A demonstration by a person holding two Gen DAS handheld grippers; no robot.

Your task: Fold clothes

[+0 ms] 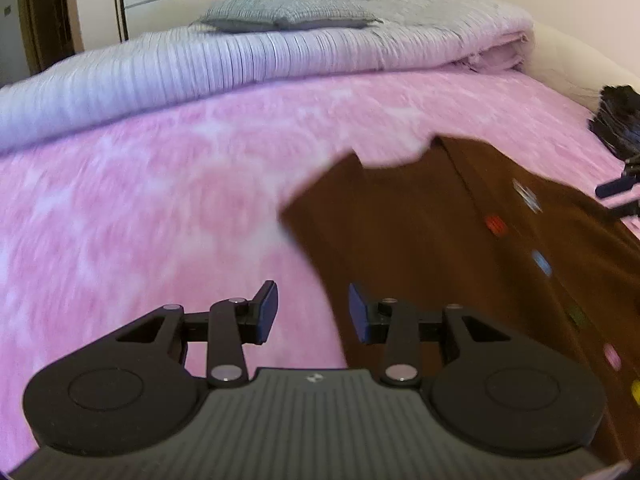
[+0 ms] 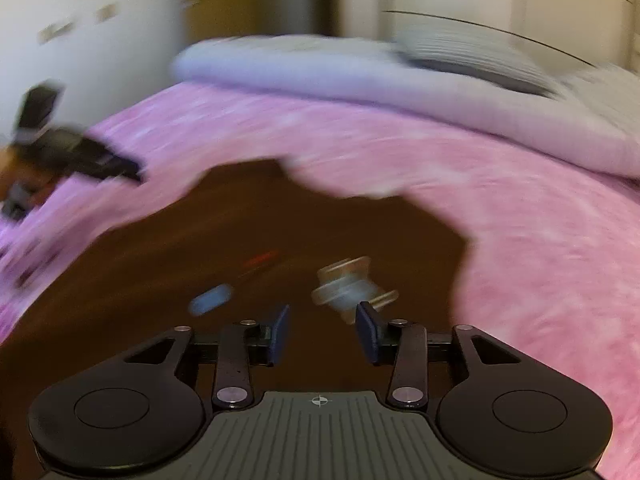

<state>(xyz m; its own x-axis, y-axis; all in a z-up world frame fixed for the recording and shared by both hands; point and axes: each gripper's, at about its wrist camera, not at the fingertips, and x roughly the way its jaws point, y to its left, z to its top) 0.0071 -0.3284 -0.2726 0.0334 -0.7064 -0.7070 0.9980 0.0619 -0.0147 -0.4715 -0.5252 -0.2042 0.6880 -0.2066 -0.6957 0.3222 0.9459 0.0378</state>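
We noted both views smeared by motion blur, the right wrist view more heavily.

Left tongs [image 1: 313, 312]: jaws partway apart, nothing between the blue pads [image 1: 269, 310]. Through the gap we saw the pink bedspread [image 1: 140, 208] on one side and the edge of the brown garment [image 1: 420, 240] on the other. The pads did not press on the cloth.

Right tongs [image 2: 323, 334]: jaws likewise partway apart, with no cloth pinched between them. They hung above the brown garment [image 2: 240, 232], which filled the lower middle of that view.

Garment: it lay spread on the bed, on top of the pink bedspread [image 2: 520, 220]. In the left wrist view it occupied the right side, with a notched far edge and a long crease running down it. We recorded a row of small coloured patches along the cloth: red [image 1: 496, 225], blue [image 1: 542, 263], pink and yellow lower down. In the right wrist view a pale printed motif [image 2: 348, 286] showed just ahead of the tongs; blur kept us from reading it.

Surroundings: a folded lilac quilt [image 1: 180, 68] lay across the far end of the bed, with a grey pillow [image 1: 284, 10] behind it. The other device showed at the edge of each view, dark and blurred [image 2: 76, 152]; we could not tell its jaw state from there.
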